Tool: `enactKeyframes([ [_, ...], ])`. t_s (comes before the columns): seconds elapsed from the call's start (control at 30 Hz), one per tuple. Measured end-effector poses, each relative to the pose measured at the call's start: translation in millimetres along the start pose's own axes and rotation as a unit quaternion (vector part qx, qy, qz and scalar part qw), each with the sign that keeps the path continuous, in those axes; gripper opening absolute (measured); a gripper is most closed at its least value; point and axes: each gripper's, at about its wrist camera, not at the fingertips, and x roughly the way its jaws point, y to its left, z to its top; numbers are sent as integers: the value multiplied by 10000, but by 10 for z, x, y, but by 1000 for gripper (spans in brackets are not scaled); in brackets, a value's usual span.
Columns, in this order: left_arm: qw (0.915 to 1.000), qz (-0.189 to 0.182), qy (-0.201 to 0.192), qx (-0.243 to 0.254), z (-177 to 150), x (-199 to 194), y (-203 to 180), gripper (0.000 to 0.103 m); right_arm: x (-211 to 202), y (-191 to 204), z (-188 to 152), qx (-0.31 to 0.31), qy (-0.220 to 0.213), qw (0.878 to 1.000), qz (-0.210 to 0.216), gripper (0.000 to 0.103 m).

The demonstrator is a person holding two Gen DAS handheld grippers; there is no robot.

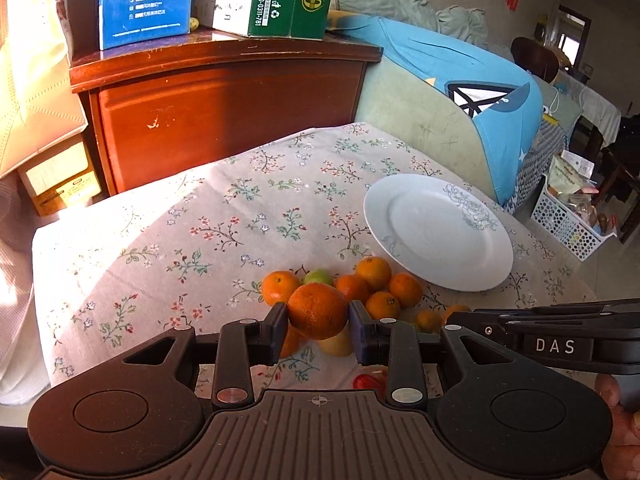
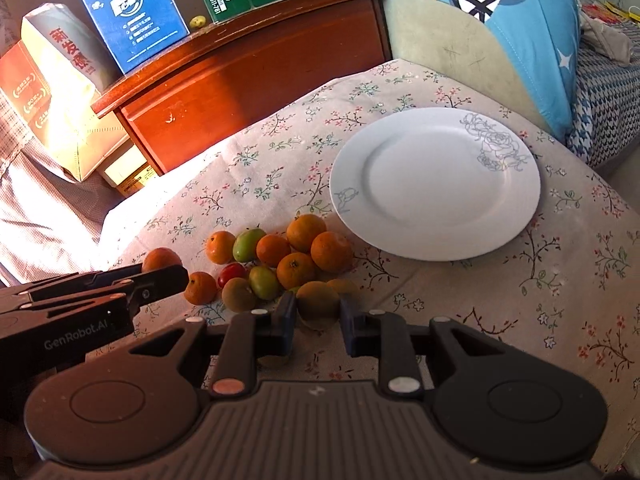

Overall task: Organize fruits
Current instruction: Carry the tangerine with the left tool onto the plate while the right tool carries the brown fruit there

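Left gripper is clamped on one orange, held above the fruit pile; right gripper is clamped on one brownish-green fruit at the pile's near edge. One empty plate is seen just beside the pile on the floral-clothed worktop, open cloth around it. Both grippers are angled downward.

My left gripper is matt black plastic with metal rivets, pinching a dimpled mandarin. The plate looks glossy ceramic on matt floral cloth; upper left, the cabinet is varnished wood.
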Motion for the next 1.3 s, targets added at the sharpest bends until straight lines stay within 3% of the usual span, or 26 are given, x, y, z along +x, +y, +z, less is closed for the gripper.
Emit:
enactKeyframes([
  [0.2, 9995, -229, 140, 150, 182, 238, -115, 30, 31, -270, 195, 464, -41, 9989, -30, 24],
  [0.6, 9955, -758, 161, 547, 501, 712, -512, 30, 175, -646, 467, 825, -107, 9952, -525, 23],
  [0.97, 9921, -895, 485, 731, 574, 1114, -692, 30, 333, -870, 535, 1164, 40, 9910, -657, 24],
  [1.3, 9919, -941, 384, 760, 614, 1082, -729, 33, 303, -917, 581, 1399, -173, 9877, -671, 27],
])
